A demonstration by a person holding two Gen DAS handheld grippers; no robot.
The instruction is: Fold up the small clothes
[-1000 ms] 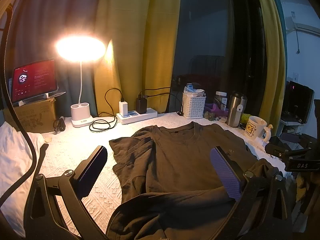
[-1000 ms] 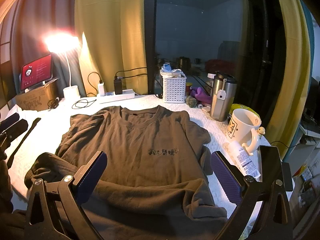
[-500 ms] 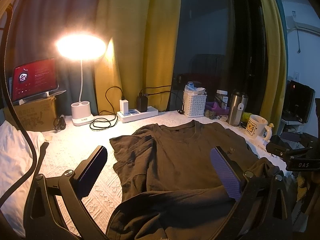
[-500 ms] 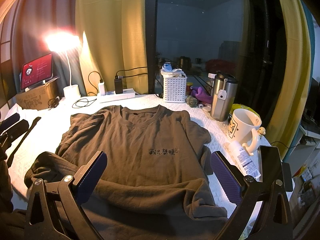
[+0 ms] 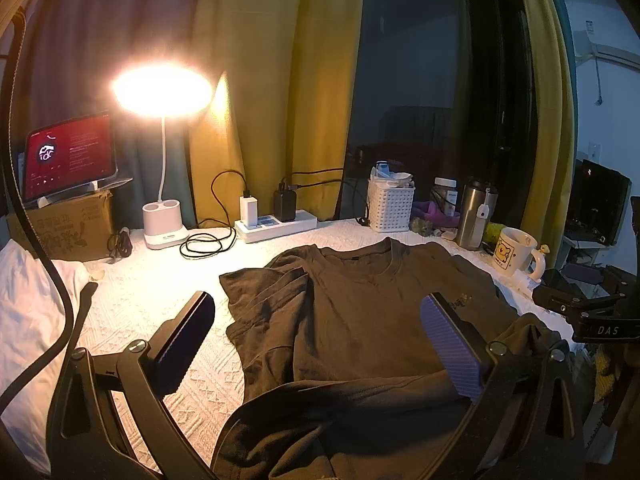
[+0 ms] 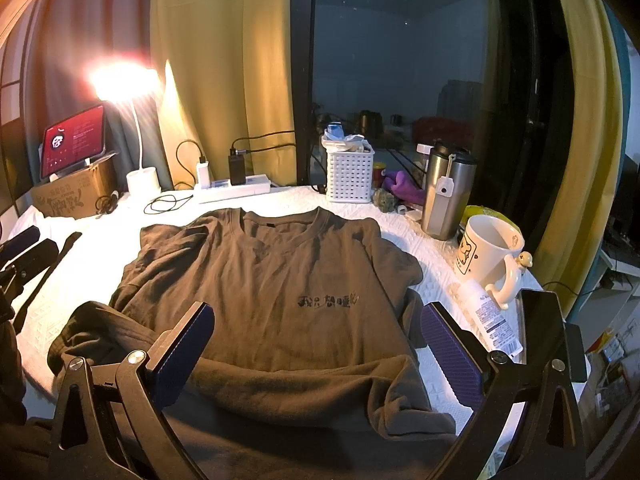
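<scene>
Left wrist view: the left claw stands wide and empty above the near hem of the brown T-shirt, which lies face-up on the white worktop, collar at 12 o'clock; lamp at 10 o'clock.

Right wrist view: the right claw is likewise wide and empty; the T-shirt fills the centre, mug at 3 o'clock. The fabric looks soft, light and limp; the bunched hem corners at 6 o'clock seem best to pinch.

A dark brown T-shirt lies flat, front side up, on the white tabletop, neck far away, small black letters on its chest, bottom edge bunched up.
</scene>
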